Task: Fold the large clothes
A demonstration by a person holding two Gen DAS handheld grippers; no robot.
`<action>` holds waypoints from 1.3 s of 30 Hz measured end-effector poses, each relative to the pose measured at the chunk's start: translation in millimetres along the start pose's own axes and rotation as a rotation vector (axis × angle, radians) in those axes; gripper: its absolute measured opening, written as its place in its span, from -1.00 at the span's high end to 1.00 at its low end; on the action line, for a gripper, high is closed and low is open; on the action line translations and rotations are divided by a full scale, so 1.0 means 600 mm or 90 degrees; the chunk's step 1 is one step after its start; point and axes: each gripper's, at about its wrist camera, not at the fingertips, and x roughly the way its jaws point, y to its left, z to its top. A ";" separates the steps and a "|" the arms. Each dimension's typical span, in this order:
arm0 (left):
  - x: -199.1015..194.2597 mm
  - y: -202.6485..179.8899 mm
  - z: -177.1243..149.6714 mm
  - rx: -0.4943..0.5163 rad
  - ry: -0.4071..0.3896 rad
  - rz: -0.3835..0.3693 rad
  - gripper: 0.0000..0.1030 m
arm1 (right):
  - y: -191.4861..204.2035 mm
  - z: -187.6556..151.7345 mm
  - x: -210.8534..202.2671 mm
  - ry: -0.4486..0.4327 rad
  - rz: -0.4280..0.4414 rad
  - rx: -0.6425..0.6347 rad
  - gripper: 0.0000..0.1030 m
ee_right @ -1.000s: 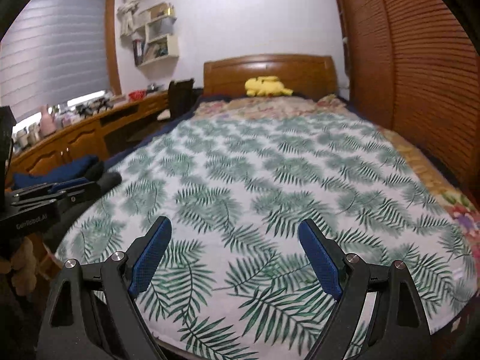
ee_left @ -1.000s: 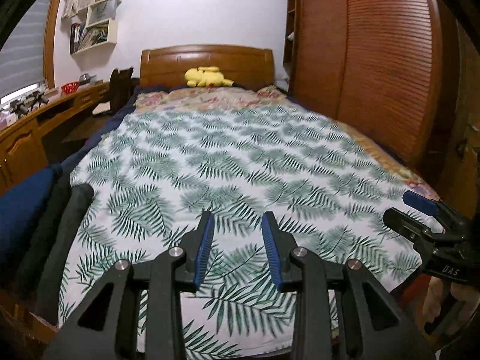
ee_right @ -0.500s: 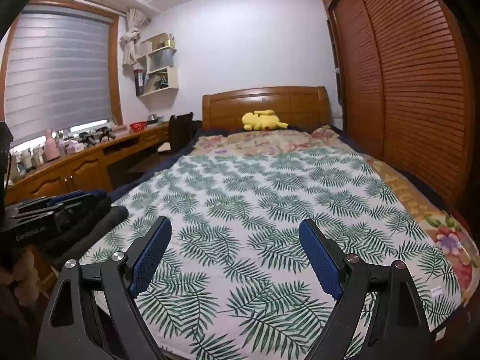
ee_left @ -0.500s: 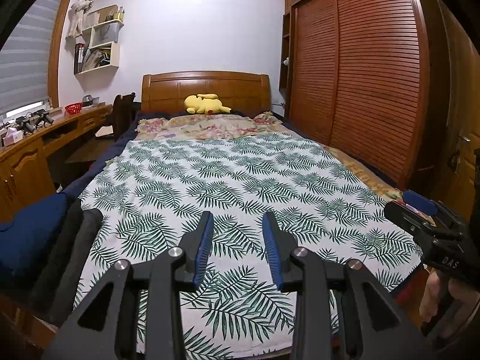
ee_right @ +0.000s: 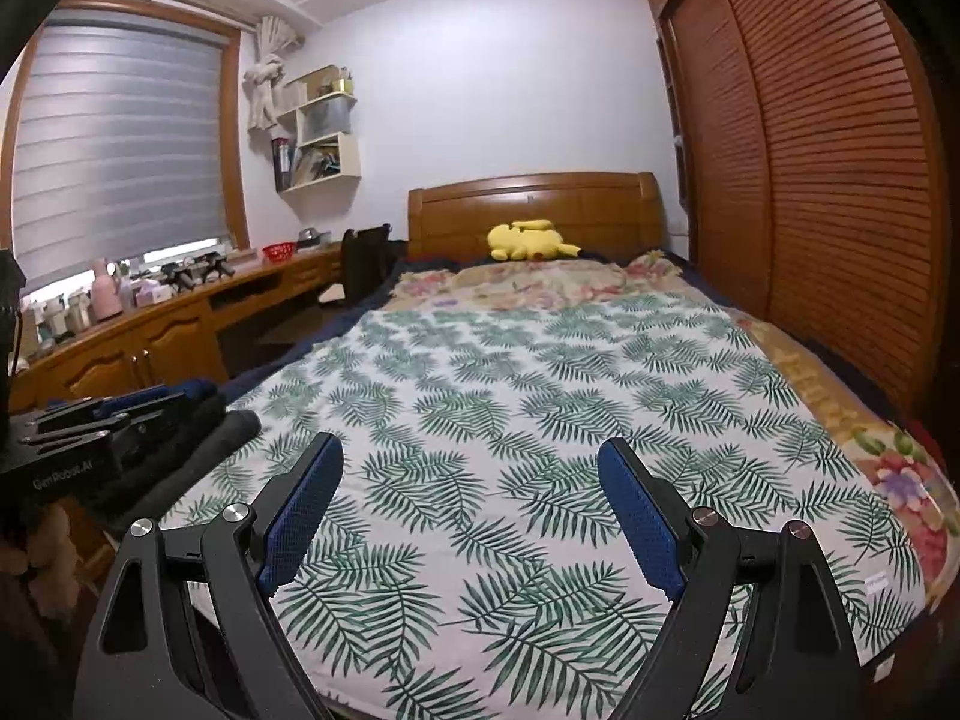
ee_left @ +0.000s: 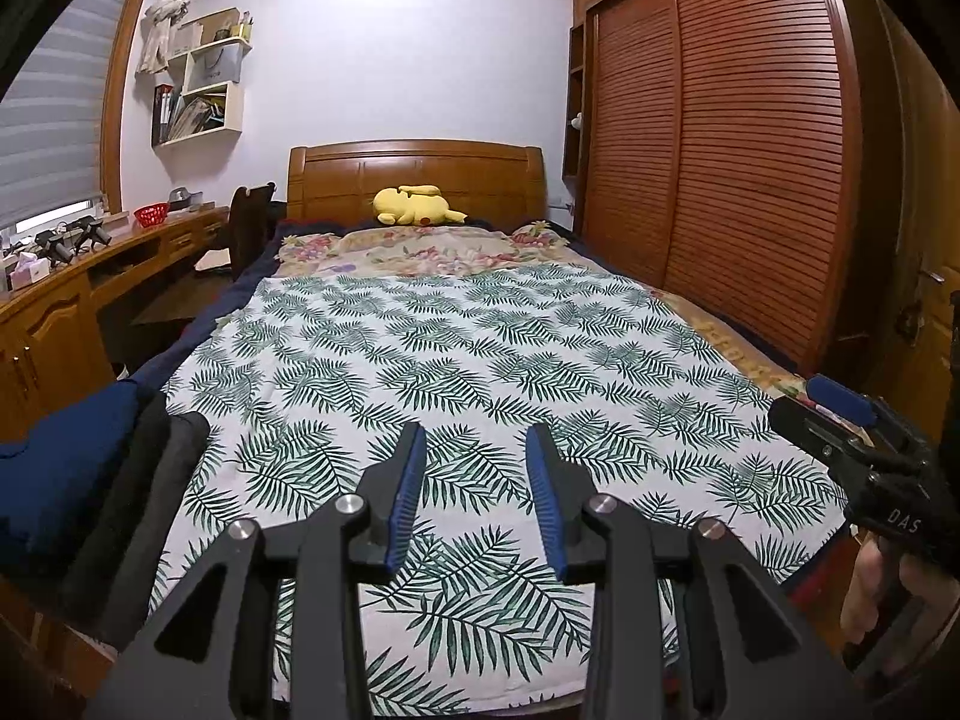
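A large white cloth printed with green palm leaves [ee_left: 480,360] lies spread flat over the bed, also in the right wrist view [ee_right: 540,408]. My left gripper [ee_left: 474,438] hovers above its near edge, jaws a narrow gap apart with nothing between them. My right gripper [ee_right: 469,450] hangs over the same edge further right, wide open and empty. It shows at the right edge of the left wrist view [ee_left: 840,414], held by a hand. Neither gripper touches the cloth.
A stack of folded navy and dark grey clothes [ee_left: 90,480] sits at the bed's near left corner. A yellow plush toy [ee_left: 417,204] lies by the wooden headboard. A slatted wardrobe [ee_left: 750,150] lines the right side, a wooden desk [ee_right: 150,330] the left.
Both grippers have risen and tilted up, so more of the wall and headboard shows and the cloth sits lower in view. Jaw gaps look unchanged.
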 end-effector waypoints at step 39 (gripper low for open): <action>-0.007 0.007 -0.008 -0.002 0.000 0.011 0.32 | 0.001 0.000 -0.001 0.000 0.000 -0.002 -0.72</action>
